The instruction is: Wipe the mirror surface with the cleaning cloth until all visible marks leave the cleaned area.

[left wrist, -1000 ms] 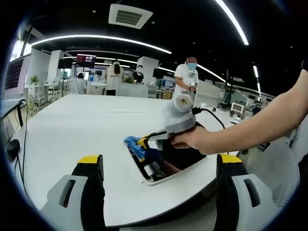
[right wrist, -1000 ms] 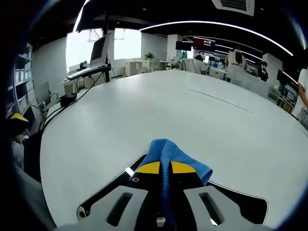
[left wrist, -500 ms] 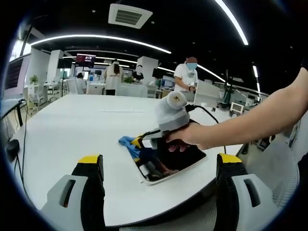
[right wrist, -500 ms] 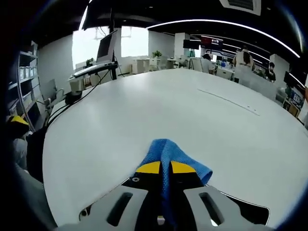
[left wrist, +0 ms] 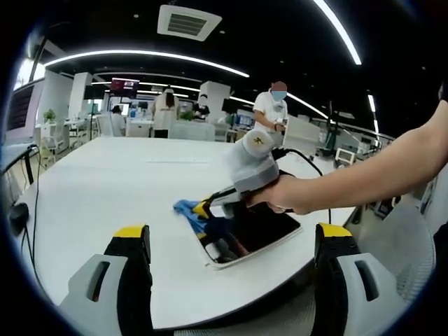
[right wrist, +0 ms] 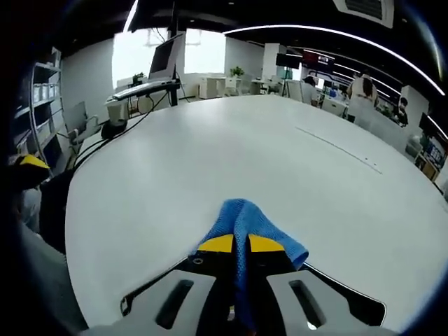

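A white-framed mirror (left wrist: 269, 227) lies flat on the white table near its front edge, its glass dark. My right gripper (left wrist: 205, 208), held by a hand, is shut on a blue cleaning cloth (left wrist: 186, 207) at the mirror's far left corner. In the right gripper view the cloth (right wrist: 246, 224) sticks out past the shut yellow-tipped gripper (right wrist: 234, 244), with the mirror (right wrist: 350, 308) below it. My left gripper (left wrist: 231, 241) hangs open in front of the table, well short of the mirror, with nothing between its fingers (left wrist: 131, 241).
The large white table (left wrist: 105, 182) stretches back and left. A person in white (left wrist: 273, 112) stands beyond it, with others at far desks. A black cable (left wrist: 308, 171) trails from the right gripper. A monitor on an arm (right wrist: 161, 66) stands at the far table edge.
The right gripper and cloth slid toward the mirror's far left corner, then tilted and drew slightly back. My left gripper has stayed still and open.
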Available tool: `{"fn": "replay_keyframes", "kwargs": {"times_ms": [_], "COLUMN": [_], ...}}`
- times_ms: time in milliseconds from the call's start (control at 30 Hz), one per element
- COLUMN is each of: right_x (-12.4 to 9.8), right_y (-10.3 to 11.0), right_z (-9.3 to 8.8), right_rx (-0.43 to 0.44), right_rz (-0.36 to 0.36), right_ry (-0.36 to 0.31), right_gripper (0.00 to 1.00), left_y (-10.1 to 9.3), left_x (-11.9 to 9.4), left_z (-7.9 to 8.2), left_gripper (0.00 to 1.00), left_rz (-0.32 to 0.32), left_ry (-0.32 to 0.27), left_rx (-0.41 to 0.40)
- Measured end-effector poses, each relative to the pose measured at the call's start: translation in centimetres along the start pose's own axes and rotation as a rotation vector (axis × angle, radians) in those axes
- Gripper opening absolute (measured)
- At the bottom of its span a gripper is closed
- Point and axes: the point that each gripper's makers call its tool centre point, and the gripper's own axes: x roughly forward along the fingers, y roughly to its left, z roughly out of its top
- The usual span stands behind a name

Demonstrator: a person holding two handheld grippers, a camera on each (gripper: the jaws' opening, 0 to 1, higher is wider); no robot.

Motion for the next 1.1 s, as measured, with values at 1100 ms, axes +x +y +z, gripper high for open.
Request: {"fn": "replay_keyframes", "kwargs": {"times_ms": [1100], "right_x": [-2.6], "right_y": [2.5], "right_z": [-1.7], "right_rx": [-0.055], "right_rz": [0.091], "right_ry": [0.065], "right_gripper": [0.00], "left_y": [0.2], "left_x": [0.1], "left_z": [0.0], "left_gripper": [0.97], "left_rz": [0.012], "left_ry": [0.001], "left_rx": [-0.003]}}
